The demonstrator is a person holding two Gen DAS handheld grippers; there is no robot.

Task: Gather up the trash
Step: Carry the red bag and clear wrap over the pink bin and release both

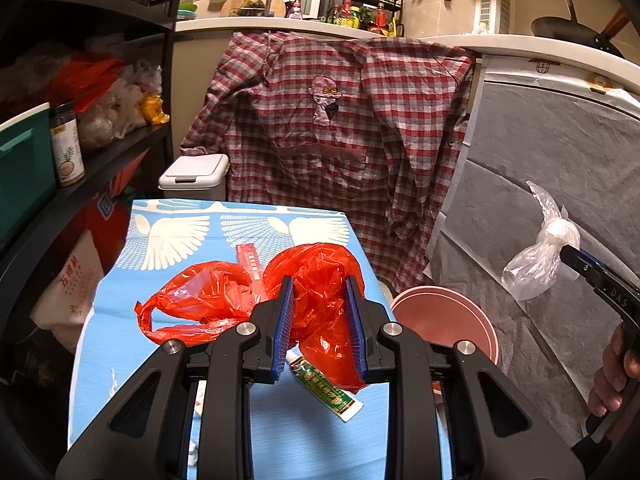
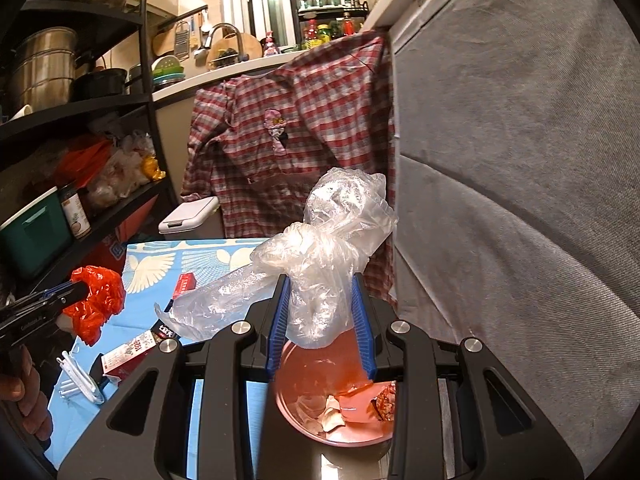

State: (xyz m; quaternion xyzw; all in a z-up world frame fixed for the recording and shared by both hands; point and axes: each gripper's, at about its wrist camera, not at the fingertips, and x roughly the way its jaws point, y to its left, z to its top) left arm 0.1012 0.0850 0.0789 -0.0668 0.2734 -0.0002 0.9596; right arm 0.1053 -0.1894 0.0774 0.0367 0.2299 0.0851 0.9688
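Observation:
My left gripper point(image 1: 319, 292) is shut on a crumpled red plastic bag point(image 1: 224, 300), held above the blue table point(image 1: 288, 432). The right wrist view shows that same red bag point(image 2: 98, 296) at its left edge. My right gripper point(image 2: 322, 296) is shut on a knotted clear plastic bag point(image 2: 320, 256), lifted over a pink bin point(image 2: 316, 420) that holds paper scraps and a red wrapper. In the left wrist view the clear bag point(image 1: 540, 256) hangs at the right, past the pink bin point(image 1: 448, 320). A green and white tube point(image 1: 326, 394) lies on the table under the red bag.
A red box point(image 2: 128, 354), a smaller red pack point(image 2: 185, 284) and white sticks point(image 2: 78, 380) lie on the blue cloth. A plaid shirt point(image 1: 340, 140) hangs from the counter behind. A white lidded bin point(image 1: 194, 176) stands beyond the table, black shelves point(image 1: 100, 160) left, grey cloth point(image 1: 560, 152) right.

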